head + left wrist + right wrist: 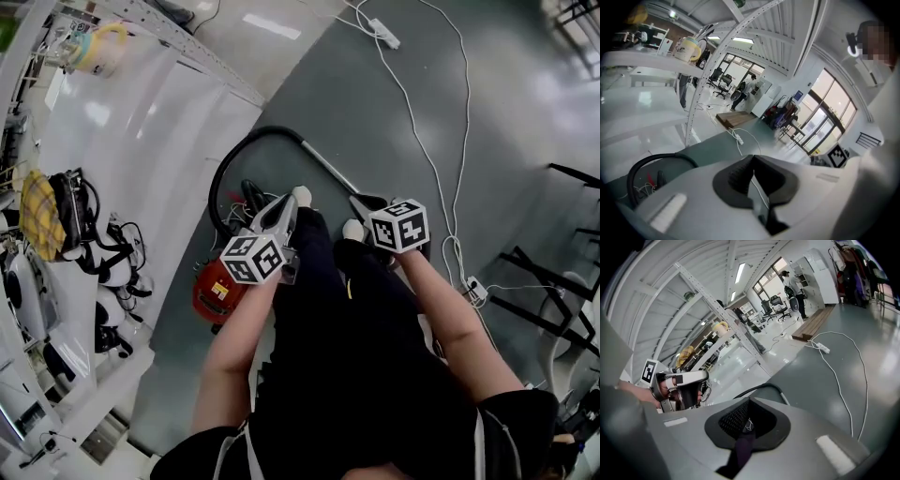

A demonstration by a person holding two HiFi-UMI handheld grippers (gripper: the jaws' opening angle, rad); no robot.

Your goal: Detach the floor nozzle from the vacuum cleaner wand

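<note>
Both empty, fingers shut: grey left gripper [752,182], grey right gripper [748,422]. Silver vacuum wand [328,167] lies on grey floor [525,131]; dark floor nozzle [367,200] at near end, pt hidden. Open fingers early; one pins wand nr joint, other pulls nozzle straight off.

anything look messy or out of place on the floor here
Nothing looks spilled or broken. A white cable with a power strip trails loose across the grey floor, and the black hose of the red vacuum lies in a wide loop. Either might snag a foot.
</note>
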